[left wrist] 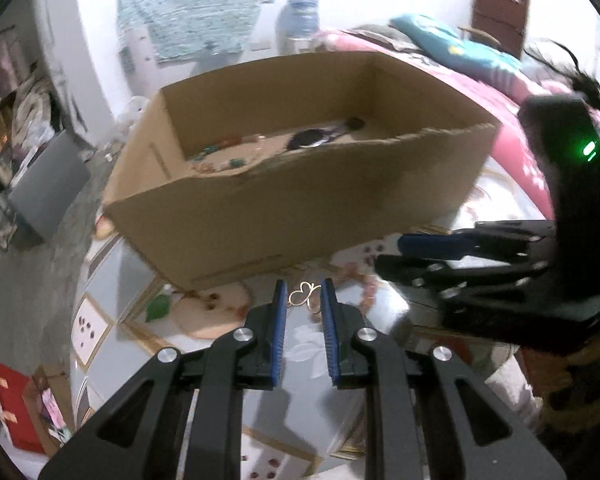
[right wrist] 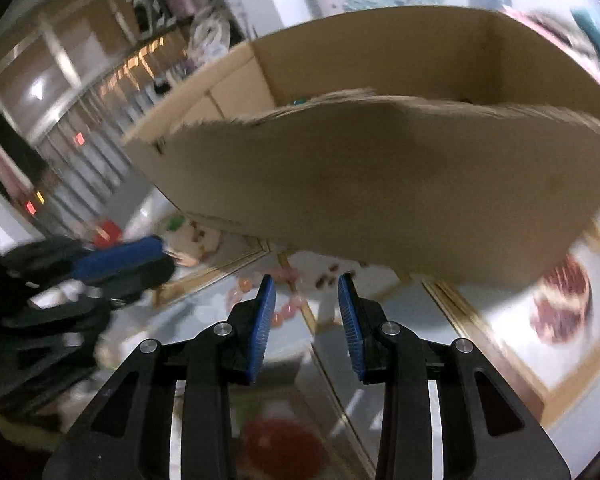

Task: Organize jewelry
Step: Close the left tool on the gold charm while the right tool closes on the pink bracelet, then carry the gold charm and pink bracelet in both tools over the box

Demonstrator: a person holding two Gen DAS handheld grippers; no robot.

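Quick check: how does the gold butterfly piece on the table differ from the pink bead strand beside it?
The gold butterfly-shaped wire piece is one thin metal outline; the pink bead strand is a chain of round beads. The gold piece lies between the left hand-held gripper fingers; the strand trails off to the right. Both lie outside the brown cardboard box.

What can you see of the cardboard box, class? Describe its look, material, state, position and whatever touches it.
The cardboard box is plain brown corrugated card, oblong and open-topped. Its near top edge looks ragged, as if the flap was torn off. It stands upright on a patterned table cover. On its floor lie small beads and a dark oval item, too blurred to name. A gold butterfly-shaped piece lies on the cover just in front of it. Neither gripper touches the box.
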